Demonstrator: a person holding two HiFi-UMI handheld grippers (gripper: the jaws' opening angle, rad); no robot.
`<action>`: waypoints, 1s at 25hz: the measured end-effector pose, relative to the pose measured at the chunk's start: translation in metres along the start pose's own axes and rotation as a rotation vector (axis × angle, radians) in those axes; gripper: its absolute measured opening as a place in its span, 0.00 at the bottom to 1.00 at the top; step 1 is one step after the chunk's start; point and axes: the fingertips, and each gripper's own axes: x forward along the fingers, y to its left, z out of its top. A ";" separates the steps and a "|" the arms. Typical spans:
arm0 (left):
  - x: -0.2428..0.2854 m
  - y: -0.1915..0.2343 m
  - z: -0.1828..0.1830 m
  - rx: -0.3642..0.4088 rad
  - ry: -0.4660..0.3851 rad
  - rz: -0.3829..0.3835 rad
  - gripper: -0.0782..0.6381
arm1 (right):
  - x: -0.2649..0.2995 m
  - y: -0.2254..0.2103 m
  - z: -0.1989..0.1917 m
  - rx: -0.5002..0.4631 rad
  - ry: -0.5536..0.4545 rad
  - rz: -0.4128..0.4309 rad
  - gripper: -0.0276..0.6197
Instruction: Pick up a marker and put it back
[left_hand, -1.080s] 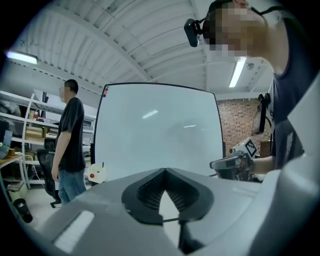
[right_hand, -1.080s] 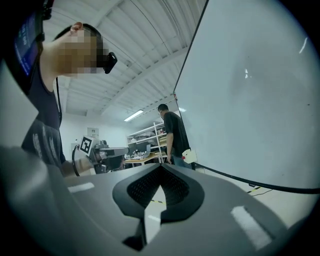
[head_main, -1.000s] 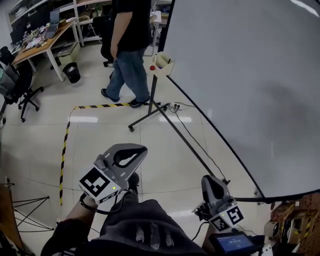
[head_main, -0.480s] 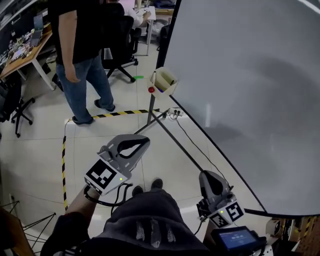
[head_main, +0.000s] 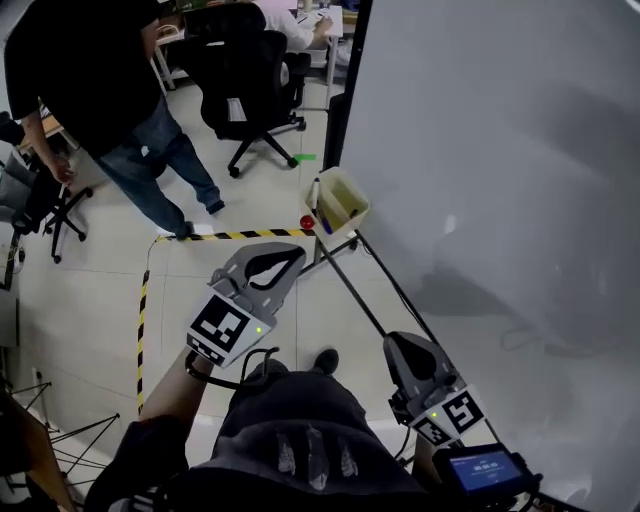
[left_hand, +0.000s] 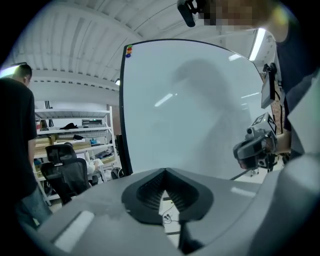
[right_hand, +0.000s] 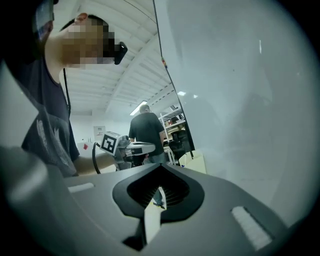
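A cream holder is sitting on a stand at upper centre. A marker is standing at its left rim, with a red ball just below. A person is standing at upper left beside a black chair. The left gripper at centre and the right gripper at lower right are both holding their jaws together on nothing. A whiteboard is filling the right.

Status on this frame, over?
Left gripper, right gripper both shut, empty. Marker in holder beside whiteboard, untouched. Bystander off left, not in the way.
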 end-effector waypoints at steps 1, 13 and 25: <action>0.006 0.008 0.003 -0.010 -0.003 0.010 0.12 | 0.010 -0.006 0.006 -0.011 0.012 0.012 0.05; 0.043 0.099 -0.018 -0.022 -0.017 -0.062 0.12 | 0.149 -0.039 0.015 0.046 0.099 -0.081 0.05; 0.065 0.195 -0.048 -0.059 -0.024 -0.302 0.12 | 0.287 -0.094 -0.005 0.125 0.248 -0.452 0.07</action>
